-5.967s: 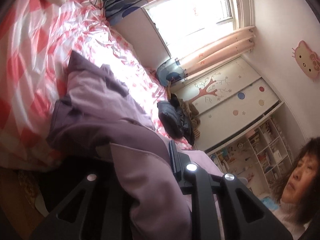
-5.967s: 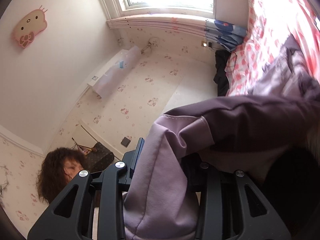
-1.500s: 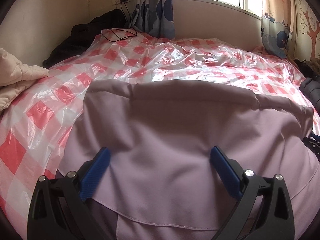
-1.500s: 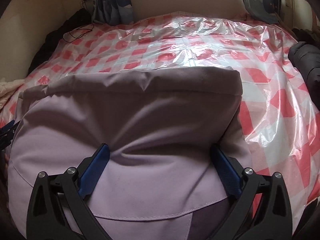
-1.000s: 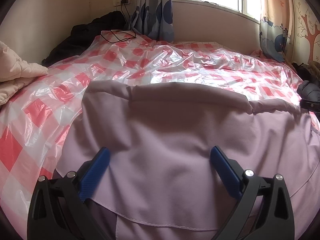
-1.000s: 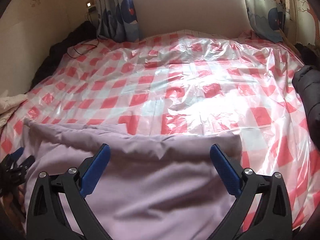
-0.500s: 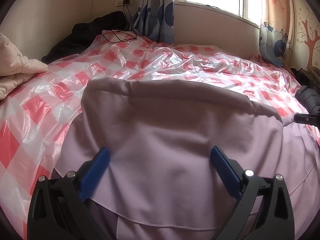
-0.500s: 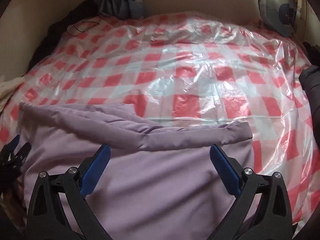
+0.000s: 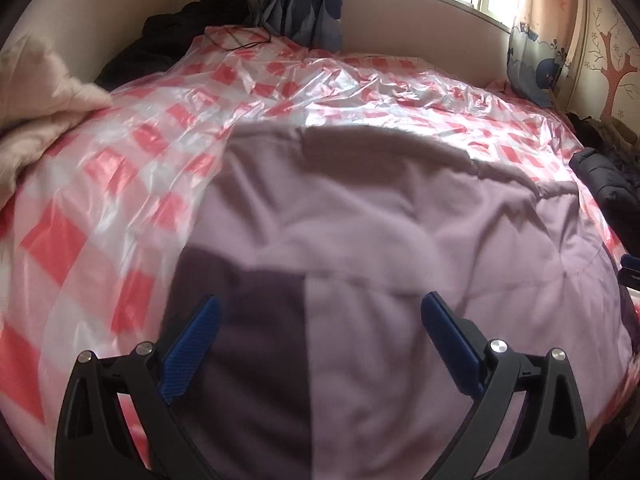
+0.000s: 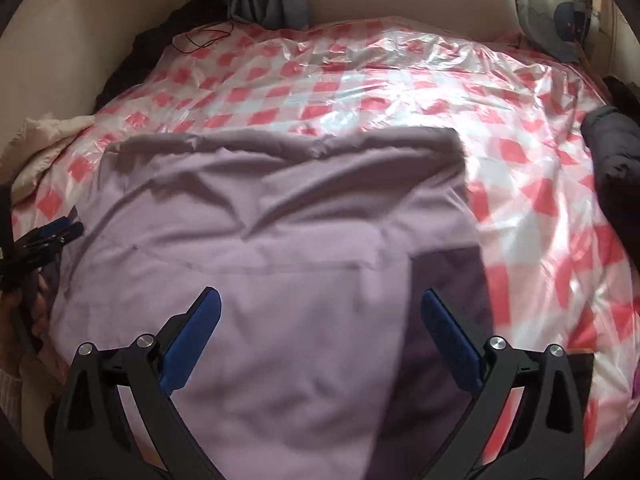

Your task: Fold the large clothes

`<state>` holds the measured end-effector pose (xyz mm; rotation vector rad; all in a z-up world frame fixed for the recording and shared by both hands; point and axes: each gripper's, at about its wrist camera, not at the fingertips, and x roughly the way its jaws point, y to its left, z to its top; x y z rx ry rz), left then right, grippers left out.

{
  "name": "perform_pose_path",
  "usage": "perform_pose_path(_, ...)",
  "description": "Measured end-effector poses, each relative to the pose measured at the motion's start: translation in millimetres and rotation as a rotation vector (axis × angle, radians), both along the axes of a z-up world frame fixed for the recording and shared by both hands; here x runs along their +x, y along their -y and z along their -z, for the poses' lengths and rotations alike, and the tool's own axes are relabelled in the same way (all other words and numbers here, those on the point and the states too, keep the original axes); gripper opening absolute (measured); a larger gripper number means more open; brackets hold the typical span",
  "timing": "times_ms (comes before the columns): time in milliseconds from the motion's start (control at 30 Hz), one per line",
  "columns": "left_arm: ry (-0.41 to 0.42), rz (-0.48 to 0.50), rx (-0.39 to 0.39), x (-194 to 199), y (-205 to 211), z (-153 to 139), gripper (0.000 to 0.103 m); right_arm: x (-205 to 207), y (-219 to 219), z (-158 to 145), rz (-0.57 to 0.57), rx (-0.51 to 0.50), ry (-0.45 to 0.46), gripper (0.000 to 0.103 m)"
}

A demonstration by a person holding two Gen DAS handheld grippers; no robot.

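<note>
Left tool point(image 9: 318, 314): jaws spread wide, blue pads point(image 9: 192, 346) apart, nothing between them; held above the near part of the garment. It also shows at the left edge of the right wrist view point(image 10: 44, 240).

Right tool point(image 10: 318, 312): jaws likewise spread wide, gripping nothing; held above the garment's near right portion. A small part of it shows at the right edge of the left wrist view point(image 9: 630, 272).

Lilac garment point(image 10: 280, 240): large, lying spread on the bed, its far edge a thick folded band. Light lilac over most of its surface, with a darker purple panel point(image 9: 260, 340) at the near side. Creases run across the middle.

Bed cover point(image 10: 360, 92): glossy plastic sheet, red-and-white check, wrinkled, under the garment and running to the far wall.

Cream quilt point(image 9: 36, 96): bunched at the bed's left edge.

Dark jacket point(image 10: 612, 152): lying at the bed's right edge, apart from the garment.

Black clothing point(image 9: 180, 36): heaped in the far left corner, a black cable point(image 9: 240, 40) beside it on the cover.

Patterned curtains point(image 9: 312, 4): hanging by the window at the far wall.
</note>
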<state>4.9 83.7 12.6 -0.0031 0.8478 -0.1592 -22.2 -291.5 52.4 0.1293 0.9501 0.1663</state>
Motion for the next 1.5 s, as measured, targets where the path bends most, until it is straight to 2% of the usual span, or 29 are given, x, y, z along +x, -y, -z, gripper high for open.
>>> perform_pose_path(33,-0.026,-0.016,0.006,-13.3,-11.2,6.9,0.096,-16.7,15.5,11.0,0.026,-0.009,-0.04,0.097)
perform_pose_path(100,-0.071,-0.033,-0.032,-41.4,-38.1,21.0,0.096,-46.3,42.6,36.2,0.077,0.006,-0.131,0.097)
perform_pose_path(133,-0.096,-0.052,-0.067,-54.2,-51.5,25.0,0.096,-61.5,60.2,46.1,0.094,0.079,-0.159,0.097)
perform_pose_path(233,-0.162,-0.124,-0.282,-92.3,-94.7,27.7,0.096,-102.9,99.6,56.9,0.143,0.376,-0.167,0.097)
perform_pose_path(367,-0.174,-0.138,-0.449,-119.8,-111.5,21.7,0.096,-115.9,113.1,65.0,0.122,0.654,-0.162,0.097)
perform_pose_path(500,-0.232,-0.089,-0.605,-123.3,-100.0,25.9,0.096,-106.0,100.9,65.8,0.146,0.668,-0.165,0.097)
perform_pose_path(567,-0.238,-0.06,-0.711,-123.7,-93.1,24.8,0.096,-105.7,101.1,56.1,0.152,0.731,-0.114,0.097)
perform_pose_path(633,-0.215,-0.048,-0.774,-124.5,-88.3,16.9,0.096,-109.8,110.0,52.1,0.168,0.786,-0.074,0.097)
perform_pose_path(733,-0.218,-0.047,-0.762,-121.6,-81.6,17.0,0.096,-103.1,107.8,66.5,0.178,0.695,-0.196,0.097)
perform_pose_path(767,-0.233,-0.056,-0.758,-121.2,-81.6,20.5,0.096,-102.4,105.3,69.6,0.167,0.705,-0.201,0.097)
perform_pose_path(867,-0.305,-0.074,-0.778,-114.3,-85.0,36.0,0.096,-99.6,98.7,60.1,0.156,0.742,-0.143,0.097)
perform_pose_path(933,-0.333,-0.084,-0.789,-109.1,-82.8,39.1,0.096,-94.4,100.1,47.2,0.144,0.822,-0.075,0.097)
perform_pose_path(1000,-0.287,-0.072,-0.803,-110.7,-77.4,27.2,0.096,-95.2,107.1,37.1,0.135,0.916,-0.012,0.097)
perform_pose_path(1033,-0.262,-0.057,-0.785,-111.5,-74.9,22.5,0.096,-92.9,107.8,37.1,0.155,0.893,-0.028,0.097)
perform_pose_path(1100,-0.276,-0.059,-0.747,-105.2,-68.8,26.1,0.096,-79.4,98.3,49.3,0.178,0.748,-0.143,0.097)
perform_pose_path(1133,-0.303,-0.072,-0.743,-101.9,-68.0,31.8,0.096,-73.9,92.8,58.1,0.169,0.715,-0.191,0.097)
perform_pose_path(1167,-0.329,-0.086,-0.773,-99.9,-68.8,37.8,0.096,-71.7,90.9,65.3,0.164,0.738,-0.206,0.097)
perform_pose_path(1200,-0.32,-0.097,-0.81,-102.5,-70.6,37.0,0.096,-72.1,92.6,67.4,0.17,0.785,-0.185,0.097)
perform_pose_path(1267,-0.241,-0.087,-0.825,-111.3,-69.7,23.3,0.096,-76.5,99.1,67.4,0.183,0.873,-0.11,0.097)
perform_pose_path(1333,-0.224,-0.064,-0.763,-107.0,-61.4,16.7,0.096,-71.3,100.4,75.3,0.196,0.872,-0.131,0.097)
perform_pose_path(1367,-0.254,-0.061,-0.711,-99.4,-55.8,18.8,0.096,-69.0,100.5,75.9,0.2,0.889,-0.134,0.097)
perform_pose_path(1400,-0.284,-0.066,-0.691,-93.5,-54.7,21.7,0.096,-70.5,102.4,69.9,0.197,0.921,-0.106,0.097)
perform_pose_path(1433,-0.284,-0.086,-0.717,-92.7,-56.9,20.3,0.096,-72.4,101.5,57.2,0.174,0.94,-0.052,0.097)
perform_pose_path(1500,-0.229,-0.075,-0.749,-95.3,-58.6,9.7,0.096,-73.8,99.5,39.6,0.133,0.882,0.009,0.097)
